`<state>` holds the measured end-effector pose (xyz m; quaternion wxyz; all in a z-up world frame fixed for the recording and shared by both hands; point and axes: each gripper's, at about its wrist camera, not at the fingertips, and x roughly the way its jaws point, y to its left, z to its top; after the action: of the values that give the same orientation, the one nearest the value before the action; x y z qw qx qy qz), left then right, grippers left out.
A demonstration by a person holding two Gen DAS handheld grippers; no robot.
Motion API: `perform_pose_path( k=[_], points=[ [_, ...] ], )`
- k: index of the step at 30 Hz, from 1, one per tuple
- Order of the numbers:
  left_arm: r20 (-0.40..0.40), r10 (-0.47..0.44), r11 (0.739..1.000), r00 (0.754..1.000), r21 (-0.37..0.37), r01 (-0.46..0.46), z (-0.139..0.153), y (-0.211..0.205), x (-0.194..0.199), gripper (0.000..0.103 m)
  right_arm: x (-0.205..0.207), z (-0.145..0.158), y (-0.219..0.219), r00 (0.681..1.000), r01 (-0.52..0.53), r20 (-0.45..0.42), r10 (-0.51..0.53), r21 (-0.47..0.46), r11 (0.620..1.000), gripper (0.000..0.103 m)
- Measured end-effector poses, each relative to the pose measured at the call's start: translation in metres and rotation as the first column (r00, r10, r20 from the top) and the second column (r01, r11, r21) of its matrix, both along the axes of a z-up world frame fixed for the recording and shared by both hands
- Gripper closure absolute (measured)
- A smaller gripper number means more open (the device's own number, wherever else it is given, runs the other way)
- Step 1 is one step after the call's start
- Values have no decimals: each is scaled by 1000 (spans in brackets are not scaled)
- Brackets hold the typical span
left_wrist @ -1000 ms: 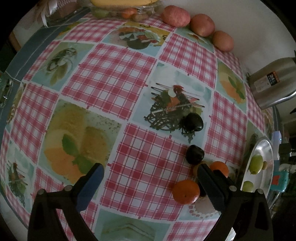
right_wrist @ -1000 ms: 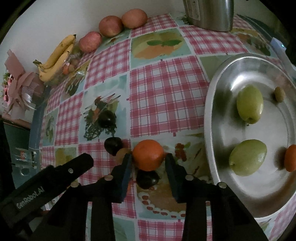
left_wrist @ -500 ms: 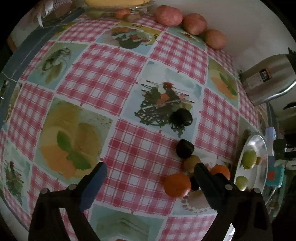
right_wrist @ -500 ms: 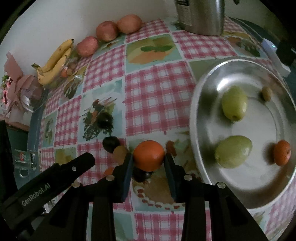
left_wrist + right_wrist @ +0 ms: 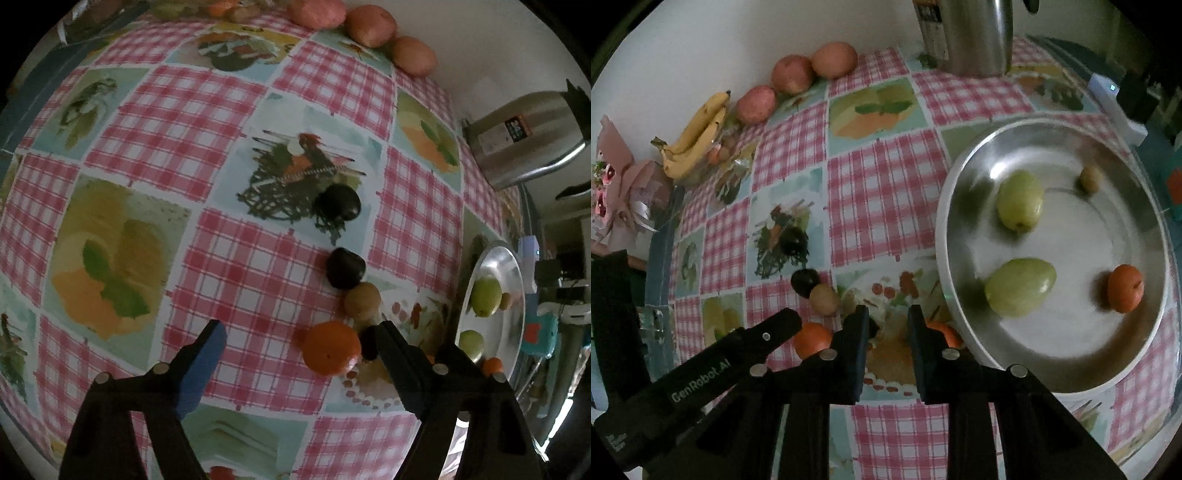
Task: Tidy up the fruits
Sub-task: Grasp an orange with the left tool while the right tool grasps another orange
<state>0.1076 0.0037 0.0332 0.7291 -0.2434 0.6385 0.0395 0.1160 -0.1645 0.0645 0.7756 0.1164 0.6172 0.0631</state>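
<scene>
Orange (image 5: 331, 353) lies between open left hand-held gripper (image 5: 299, 341) fingers.

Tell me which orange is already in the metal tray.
The orange in the tray lies at the right side of the metal tray, near two green fruits. The other oranges lie on the checked tablecloth.

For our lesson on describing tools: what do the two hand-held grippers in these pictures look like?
Both are black, angular frames with round silver screws. The left gripper has blue pads lining its fingers; white "GenRobot.AI" lettering runs along its side. The right gripper has two flat dark fingers. No cables or sleeves show.
</scene>
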Motion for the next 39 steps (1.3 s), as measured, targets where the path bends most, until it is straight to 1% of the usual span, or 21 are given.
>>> perform_pose_path(
  k=[5,8,9,10,11,13,14,17,22,25,30,34,39],
  points=[
    [-8,-24,1000,1000,-19,24,-3,-8,0,28,-1,1,-6,1000,21,-4,-21,-13,1000,81],
    [-20,-31,999,999,-36,31,-8,-13,0,38,-1,2,-8,1000,26,-3,-26,-12,1000,81],
    [-25,-36,998,999,-44,35,-9,-14,-1,45,-1,2,-9,1000,27,-4,-27,-12,1000,81],
    [-27,-39,998,999,-48,37,-9,-14,-3,50,-1,1,-9,1000,28,-8,-28,-12,1000,81],
    [-30,-45,998,999,-50,43,-10,-15,-3,52,-1,1,-10,999,30,-12,-30,-12,999,81],
    [-28,-52,996,998,-71,50,-11,-18,-6,63,-1,-1,-11,999,32,-19,-32,-11,999,81],
    [-26,-57,995,998,-78,54,-11,-20,-6,63,0,-2,-12,999,31,-24,-32,-12,999,81],
    [-24,-64,996,998,-59,63,-11,-29,-3,63,-1,-4,-13,999,28,-35,-29,-25,999,81],
    [-24,-45,997,999,-64,44,-10,-28,-3,63,-1,-11,-10,998,13,-64,-16,-41,999,81],
    [-21,-27,998,999,-52,25,-7,-17,-4,63,-1,-13,-8,997,4,-72,-7,-36,999,77],
    [-18,16,999,1000,-36,-17,-6,3,-2,63,0,-17,-2,997,-16,-80,12,-49,999,64],
    [-21,33,999,999,-34,-34,-7,11,-2,63,0,-22,3,996,-33,-90,30,-33,999,63],
    [-22,27,999,999,-21,-27,-8,8,-1,63,-2,-23,8,994,-53,-94,49,-38,998,63]
  ],
)
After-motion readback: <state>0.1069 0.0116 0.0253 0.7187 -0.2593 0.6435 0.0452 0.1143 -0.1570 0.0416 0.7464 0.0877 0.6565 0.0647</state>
